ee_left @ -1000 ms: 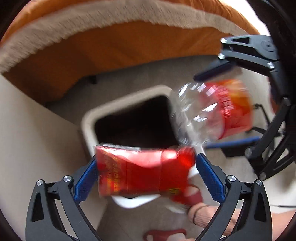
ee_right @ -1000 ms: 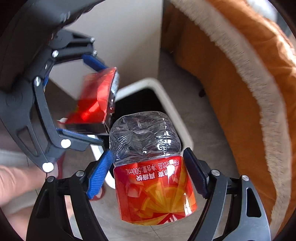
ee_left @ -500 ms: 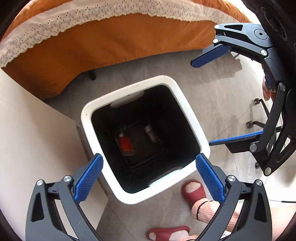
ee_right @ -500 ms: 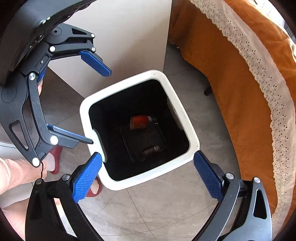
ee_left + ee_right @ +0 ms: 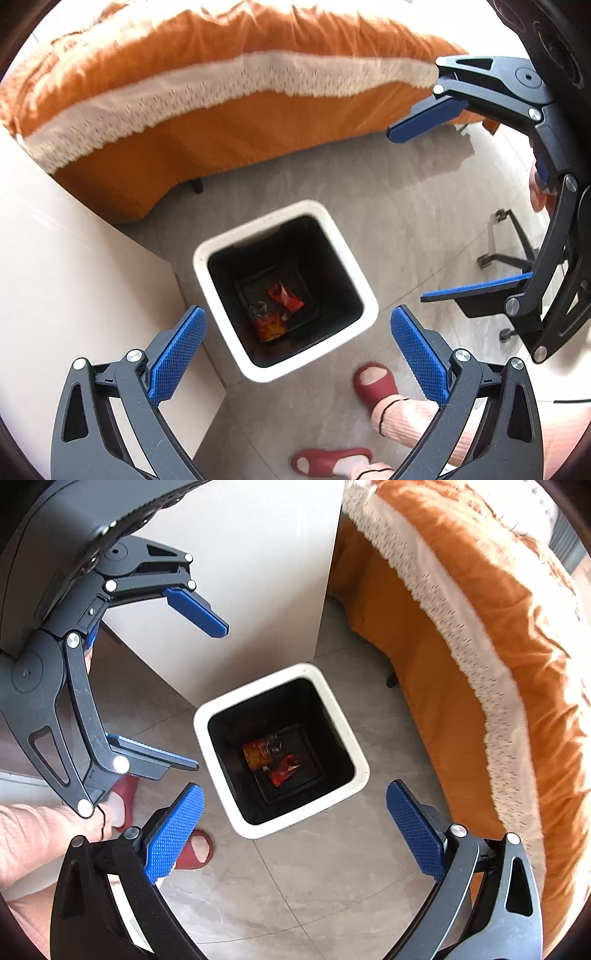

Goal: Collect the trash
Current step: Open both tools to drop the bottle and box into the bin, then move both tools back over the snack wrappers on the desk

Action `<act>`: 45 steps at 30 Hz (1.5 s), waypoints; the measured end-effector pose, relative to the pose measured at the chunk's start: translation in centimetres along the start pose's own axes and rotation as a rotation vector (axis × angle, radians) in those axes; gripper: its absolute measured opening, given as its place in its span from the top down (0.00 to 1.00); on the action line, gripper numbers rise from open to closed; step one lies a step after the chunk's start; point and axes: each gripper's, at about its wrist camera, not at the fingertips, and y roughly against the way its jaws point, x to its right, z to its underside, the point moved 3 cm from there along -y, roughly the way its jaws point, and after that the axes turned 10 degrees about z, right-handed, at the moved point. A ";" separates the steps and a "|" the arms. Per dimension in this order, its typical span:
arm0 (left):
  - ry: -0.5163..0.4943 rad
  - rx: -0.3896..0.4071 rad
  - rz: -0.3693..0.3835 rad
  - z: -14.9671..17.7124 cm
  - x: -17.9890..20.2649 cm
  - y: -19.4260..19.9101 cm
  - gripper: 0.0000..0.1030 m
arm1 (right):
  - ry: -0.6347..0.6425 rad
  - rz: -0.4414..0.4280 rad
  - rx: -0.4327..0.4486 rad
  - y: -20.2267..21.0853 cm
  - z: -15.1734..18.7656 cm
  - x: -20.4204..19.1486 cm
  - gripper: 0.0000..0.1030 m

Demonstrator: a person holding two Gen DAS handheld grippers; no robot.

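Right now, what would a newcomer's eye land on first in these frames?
The white bin stands on the grey floor, with a bottle and a red wrapper at its dark bottom. The left gripper and right gripper hover open above it, beside an orange bedspread.

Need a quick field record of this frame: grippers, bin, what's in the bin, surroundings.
left gripper: jaws wide open, empty, above the bin
right gripper: jaws wide open, empty, above the bin
bin: white rim, dark inside, upright on the tiled floor, no lid
bottle: at the bin's bottom, clear with a red-orange label
wrapper: red, at the bin's bottom next to the bottle
bed: orange cover with a white lace band, beyond the bin
cabinet: white panel beside the bin
slippers: red, on the person's feet near the bin
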 end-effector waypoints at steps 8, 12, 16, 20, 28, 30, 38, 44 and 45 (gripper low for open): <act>0.026 0.117 -0.030 -1.7 4.1 11.1 0.05 | -0.109 0.063 0.068 11.4 -1.5 0.9 0.04; 0.034 0.198 -0.078 -1.8 6.5 18.0 0.05 | -0.161 0.099 0.119 17.9 -2.5 0.6 0.04; 0.079 0.256 -0.124 -1.2 8.7 24.7 0.05 | -0.200 0.137 0.190 24.3 -3.5 0.1 0.04; 0.095 0.345 -0.216 0.5 10.2 31.9 0.05 | -0.255 0.153 0.284 30.3 -5.4 -1.0 0.04; 0.206 0.506 -0.385 6.1 9.4 43.8 0.05 | -0.276 0.087 0.475 37.8 -11.1 -5.8 0.04; 0.242 0.524 -0.439 8.2 8.8 46.1 0.05 | -0.265 0.046 0.510 38.9 -12.9 -7.8 0.04; 0.422 0.572 -0.588 17.2 5.5 52.7 0.05 | -0.162 -0.058 0.579 40.6 -19.5 -15.8 0.04; 0.538 0.597 -0.667 23.7 2.8 56.2 0.05 | -0.062 -0.092 0.610 41.1 -24.2 -21.7 0.04; 0.553 0.599 -0.676 24.5 2.4 56.6 0.05 | -0.050 -0.099 0.612 41.0 -24.8 -22.5 0.04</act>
